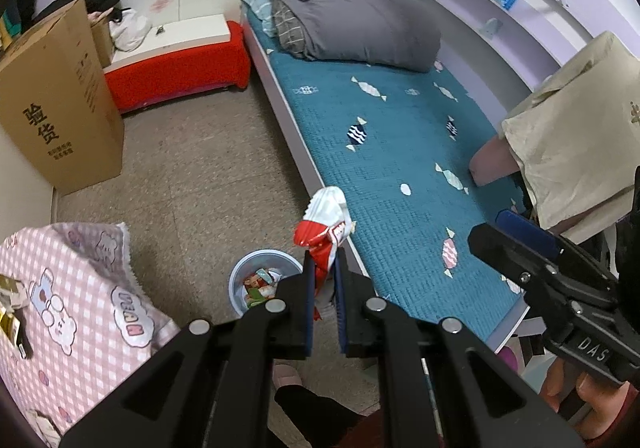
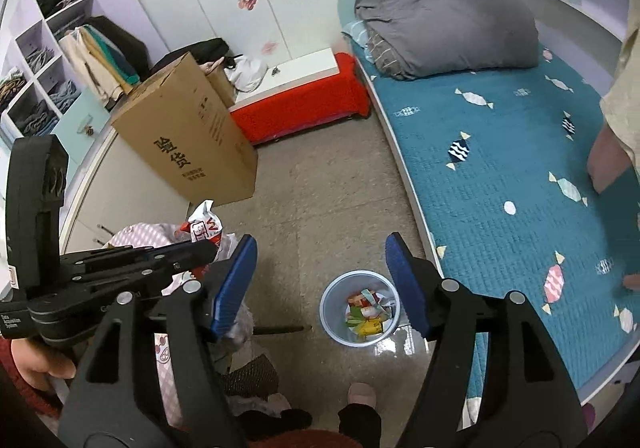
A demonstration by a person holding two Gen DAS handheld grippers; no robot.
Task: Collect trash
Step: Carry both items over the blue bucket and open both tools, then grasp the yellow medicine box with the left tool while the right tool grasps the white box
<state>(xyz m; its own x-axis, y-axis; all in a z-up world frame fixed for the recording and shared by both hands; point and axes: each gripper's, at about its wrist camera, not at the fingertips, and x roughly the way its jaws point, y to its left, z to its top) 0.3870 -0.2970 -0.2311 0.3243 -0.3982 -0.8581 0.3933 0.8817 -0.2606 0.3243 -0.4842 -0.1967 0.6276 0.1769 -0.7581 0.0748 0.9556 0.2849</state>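
Note:
In the left wrist view my left gripper (image 1: 324, 262) is shut on a crumpled red and white snack wrapper (image 1: 326, 221), which sticks up above the blue pads. A pale blue plastic bin (image 1: 239, 280) stands on the floor just to the left and below, with several wrappers inside. In the right wrist view my right gripper (image 2: 320, 248) is open with nothing between its fingers, above the same bin (image 2: 329, 322). The left gripper (image 2: 206, 248) and its wrapper (image 2: 205, 226) show at the left. The right gripper (image 1: 500, 234) reaches in from the right edge of the left wrist view.
A bed with a teal cover (image 1: 400, 151) and a grey duvet (image 1: 352, 15) runs along the right. A tall cardboard box (image 2: 188, 139) and a red bench (image 2: 304, 103) stand beyond the bin. A pink checked cloth (image 1: 68, 288) lies at the left. A person's slippered foot (image 2: 362, 394) is near the bin.

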